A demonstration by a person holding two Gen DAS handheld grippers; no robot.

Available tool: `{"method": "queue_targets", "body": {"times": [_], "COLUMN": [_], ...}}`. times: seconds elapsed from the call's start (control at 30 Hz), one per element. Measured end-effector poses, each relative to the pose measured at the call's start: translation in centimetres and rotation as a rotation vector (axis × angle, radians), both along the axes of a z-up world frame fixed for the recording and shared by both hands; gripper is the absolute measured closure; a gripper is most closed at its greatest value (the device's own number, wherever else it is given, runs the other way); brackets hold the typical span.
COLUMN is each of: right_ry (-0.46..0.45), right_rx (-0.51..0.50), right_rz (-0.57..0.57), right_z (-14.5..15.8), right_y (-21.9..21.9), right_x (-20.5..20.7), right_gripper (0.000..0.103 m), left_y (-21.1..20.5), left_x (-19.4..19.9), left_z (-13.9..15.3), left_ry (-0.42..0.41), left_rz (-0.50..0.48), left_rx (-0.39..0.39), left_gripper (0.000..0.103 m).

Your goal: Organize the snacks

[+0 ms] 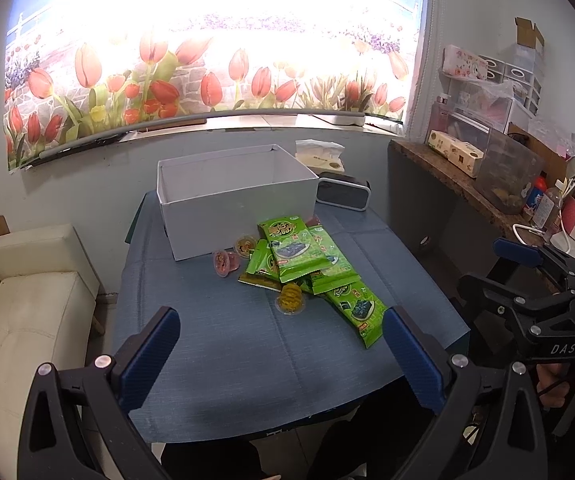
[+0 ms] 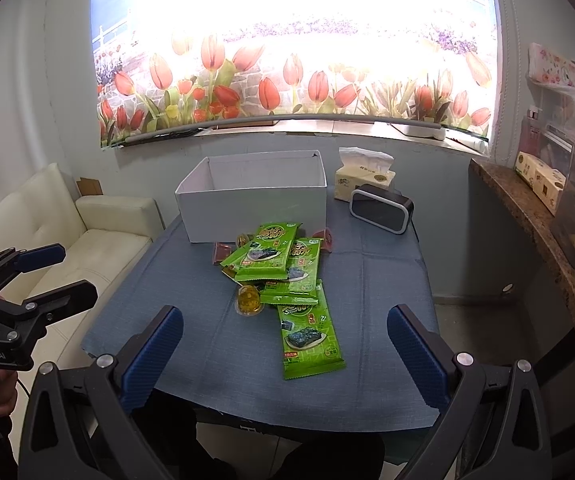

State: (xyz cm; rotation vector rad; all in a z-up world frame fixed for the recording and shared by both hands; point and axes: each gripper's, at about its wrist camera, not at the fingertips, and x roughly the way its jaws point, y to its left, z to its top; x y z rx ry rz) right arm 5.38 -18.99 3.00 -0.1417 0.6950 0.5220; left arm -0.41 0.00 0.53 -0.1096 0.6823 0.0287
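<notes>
An open-topped white box [image 1: 239,200] [image 2: 255,200] stands at the back of the blue-clothed table [image 1: 227,340]. In front of it lies a pile of several green seaweed packets [image 1: 299,252] [image 2: 271,256], and one packet [image 2: 309,334] lies nearest the front. Small jelly cups sit around the pile: a yellow one [image 1: 291,298] [image 2: 249,300], a pink one [image 1: 225,262], an orange one [image 1: 245,245] and a red one [image 2: 324,239]. My left gripper [image 1: 281,354] [image 2: 57,274] hovers open over the table's front left. Held open at the front right, my right gripper [image 2: 287,356] [image 1: 499,268] has nothing in it either.
A tissue pack [image 2: 363,176] and a black speaker [image 2: 381,208] sit right of the box. A cream sofa [image 1: 27,300] borders the table on the left. A stone-topped counter [image 1: 447,172] crowded with containers runs along the right. A tulip-print blind covers the window.
</notes>
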Motion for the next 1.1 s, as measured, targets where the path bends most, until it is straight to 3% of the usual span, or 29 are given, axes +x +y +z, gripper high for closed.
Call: {"method": "queue_targets", "body": {"times": [1.1], "right_ry": [0.013], "right_rx": [-0.012], "right_rz": [-0.004], "right_z": [-0.2], "right_y": [0.26], "right_x": [0.02], "right_gripper": [0.0], "left_y": [0.4], "left_x": [0.04], "left_z": [-0.12], "left_ry": [0.004], "left_rz": [0.006], "left_rx": [-0.003], "left_gripper": [0.0]}}
